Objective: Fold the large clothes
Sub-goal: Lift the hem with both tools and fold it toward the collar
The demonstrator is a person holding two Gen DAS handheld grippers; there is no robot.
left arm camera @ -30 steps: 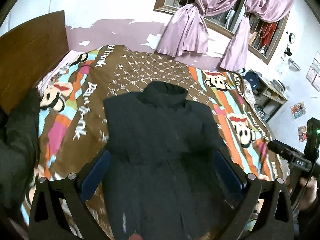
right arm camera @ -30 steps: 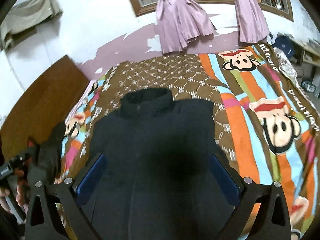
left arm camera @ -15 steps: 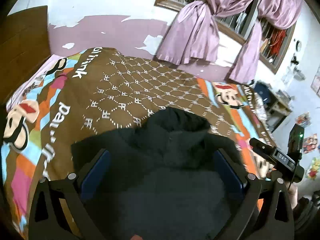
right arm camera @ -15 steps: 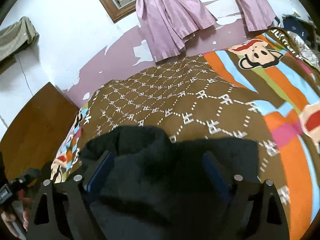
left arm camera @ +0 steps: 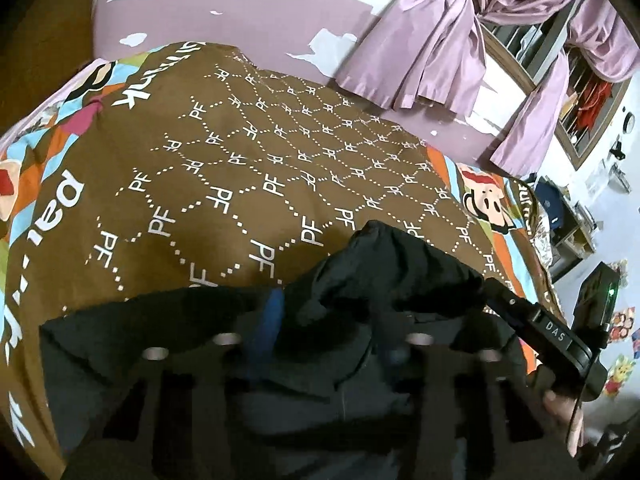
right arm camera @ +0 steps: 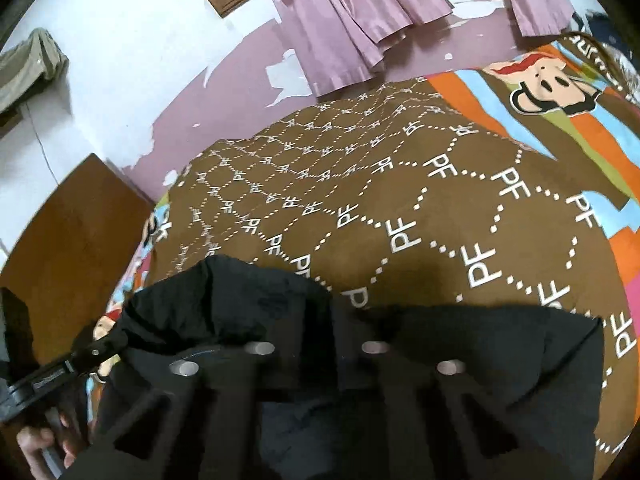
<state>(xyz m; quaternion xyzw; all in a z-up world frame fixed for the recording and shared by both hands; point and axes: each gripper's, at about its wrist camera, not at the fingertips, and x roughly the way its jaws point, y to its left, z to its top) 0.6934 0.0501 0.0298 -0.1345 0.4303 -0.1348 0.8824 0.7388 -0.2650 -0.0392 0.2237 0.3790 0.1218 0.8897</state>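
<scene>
A black padded jacket (left arm camera: 400,264) lies on the bed with its collar toward the far wall. My left gripper (left arm camera: 328,320) is low on the shoulder beside the collar. Its jaws are closing, with bunched black fabric between the blue pads (left arm camera: 269,316). In the right wrist view the same jacket (right arm camera: 240,300) fills the bottom. My right gripper (right arm camera: 320,332) sits at the other shoulder, its jaws closing with a fold of jacket pinched between them. Each view shows the other gripper at its edge: the right one (left arm camera: 552,332) and the left one (right arm camera: 52,372), each with a hand behind it.
The brown patterned bedcover (left arm camera: 280,160) stretches beyond the collar to the peeling purple wall. A wooden headboard (right arm camera: 68,232) stands at the left. Pink curtains (left arm camera: 432,52) hang at the window, and cluttered shelves (left arm camera: 568,224) line the right side.
Both grippers came down and forward from over the jacket's body to its shoulders by the collar. Their jaws went from wide apart to nearly together on the fabric.
</scene>
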